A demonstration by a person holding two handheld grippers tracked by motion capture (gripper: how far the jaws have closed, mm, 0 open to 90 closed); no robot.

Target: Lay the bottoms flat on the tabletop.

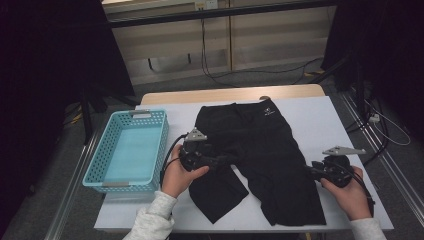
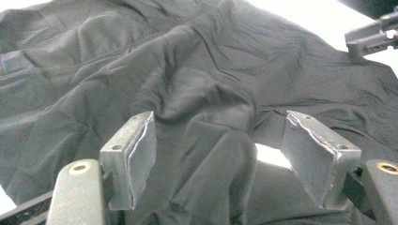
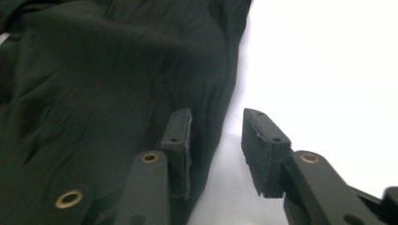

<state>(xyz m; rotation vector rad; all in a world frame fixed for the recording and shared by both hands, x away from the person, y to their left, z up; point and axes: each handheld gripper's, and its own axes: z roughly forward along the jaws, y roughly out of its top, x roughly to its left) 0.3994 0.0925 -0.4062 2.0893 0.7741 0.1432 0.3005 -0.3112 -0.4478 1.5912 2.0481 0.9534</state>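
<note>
**Black shorts spread flat, a tool at each side**

The black shorts (image 1: 260,155) lie flat on the white counter (image 1: 320,120), waistband toward the far edge, legs toward the person. The left tool (image 2: 218,154) sits at the inner edge of the left leg, jaws released and wide with a raised fold of cloth between them, unpinched. The right tool (image 3: 216,150) rests at the outer edge of the right leg, jaws parted, gripping nothing. A turquoise basket (image 1: 107,150) stands to the left.
</note>
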